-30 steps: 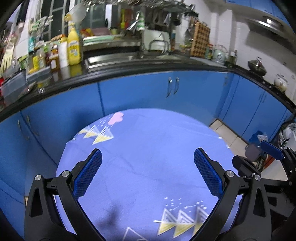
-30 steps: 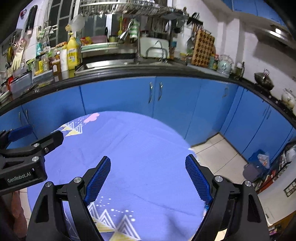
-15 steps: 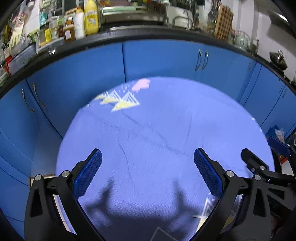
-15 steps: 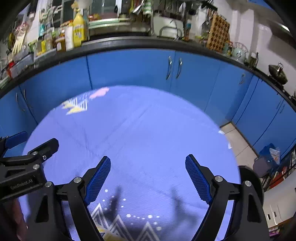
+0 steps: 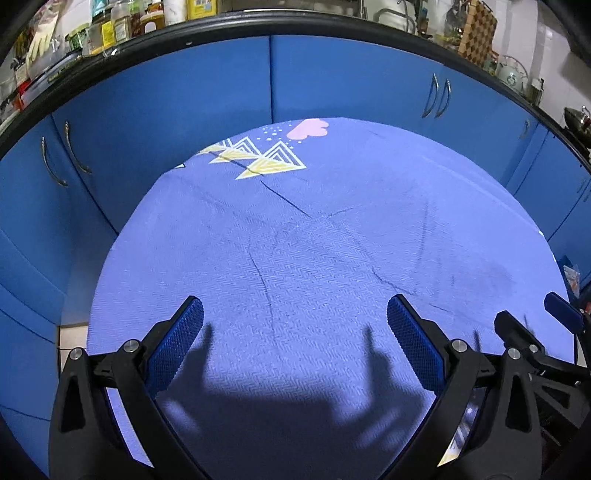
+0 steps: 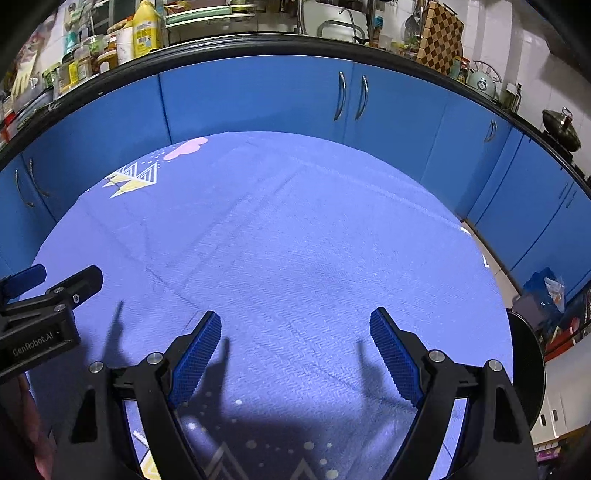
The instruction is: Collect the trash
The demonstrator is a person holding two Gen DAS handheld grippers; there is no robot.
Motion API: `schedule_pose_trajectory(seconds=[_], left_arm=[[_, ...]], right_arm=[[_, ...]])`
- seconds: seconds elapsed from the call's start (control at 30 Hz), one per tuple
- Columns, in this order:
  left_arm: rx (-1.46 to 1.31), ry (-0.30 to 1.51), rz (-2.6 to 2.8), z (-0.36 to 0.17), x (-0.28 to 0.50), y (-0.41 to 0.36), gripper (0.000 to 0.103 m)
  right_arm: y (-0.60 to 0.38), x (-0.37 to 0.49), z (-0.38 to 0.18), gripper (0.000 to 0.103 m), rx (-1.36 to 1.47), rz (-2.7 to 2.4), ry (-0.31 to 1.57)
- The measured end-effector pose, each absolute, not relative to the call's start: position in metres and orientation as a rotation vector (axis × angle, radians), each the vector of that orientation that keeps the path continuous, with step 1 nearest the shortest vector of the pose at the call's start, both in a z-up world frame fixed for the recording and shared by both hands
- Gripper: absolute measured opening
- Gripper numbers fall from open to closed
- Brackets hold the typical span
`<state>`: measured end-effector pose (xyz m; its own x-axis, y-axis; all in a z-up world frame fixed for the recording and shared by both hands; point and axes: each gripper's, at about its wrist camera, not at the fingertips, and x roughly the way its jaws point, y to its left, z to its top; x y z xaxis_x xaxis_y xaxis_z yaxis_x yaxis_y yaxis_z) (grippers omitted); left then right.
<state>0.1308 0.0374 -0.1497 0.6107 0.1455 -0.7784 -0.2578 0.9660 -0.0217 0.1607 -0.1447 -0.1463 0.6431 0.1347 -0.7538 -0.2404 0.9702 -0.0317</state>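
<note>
The left gripper (image 5: 295, 325) was held over a round table covered by a blue-violet tablecloth (image 5: 314, 240), its jaws spread wide with nothing between them. The right gripper (image 6: 295, 336) was held over the same tablecloth, likewise wide apart and empty. No trash could be made out on the cloth in either view, so its place could not be told.

In the left wrist view, the triangle print (image 5: 258, 162) and a pink cloud print (image 5: 308, 129) were seen at the far edge of the tablecloth, close to the blue cabinets (image 5: 166, 103). The shadows of both fingers were cast on the cloth near the gripper. At the right rim of the tablecloth, the tip of the right gripper was visible.

In the right wrist view, the same prints were seen at the far left edge of the tablecloth, and the left gripper (image 6: 40, 291) was seen at the left rim, with a lettered label on its body. Shown only here were a black round object (image 6: 528, 369) just beyond the right edge of the tablecloth, a strip of tiled floor (image 6: 491, 254) and a clutter of bags (image 6: 546, 291) past it. A checkered board (image 6: 439, 37) and a yellow bottle (image 6: 146, 27) were seen on the counter above the cabinets, more fully than in the left view.
</note>
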Motion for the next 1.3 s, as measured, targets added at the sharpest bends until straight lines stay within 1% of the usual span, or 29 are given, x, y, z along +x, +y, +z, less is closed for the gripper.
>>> schedule_pose_trajectory(seconds=[0.4,0.67,0.97,1.3], left_arm=[[-0.116,0.852,0.223,-0.139,0.141,0.033,0.098],[-0.109,0.838,0.182,-0.126,0.142,0.015,0.098],[-0.003,0.804,0.051,-0.109,0.148,-0.062,0.098],[0.091,0.78,-0.128,-0.095,0.156,-0.162,0.098]], right_arm=[[-0.152,0.169,-0.138,0.081,-0.136,0.2,0.813],[-0.181,0.163,-0.122,0.081,-0.1,0.149,0.781],[-0.246,0.15,-0.102,0.081,-0.087,0.013,0.744],[-0.32,0.138,-0.096,0.081,-0.045,-0.124,0.729]])
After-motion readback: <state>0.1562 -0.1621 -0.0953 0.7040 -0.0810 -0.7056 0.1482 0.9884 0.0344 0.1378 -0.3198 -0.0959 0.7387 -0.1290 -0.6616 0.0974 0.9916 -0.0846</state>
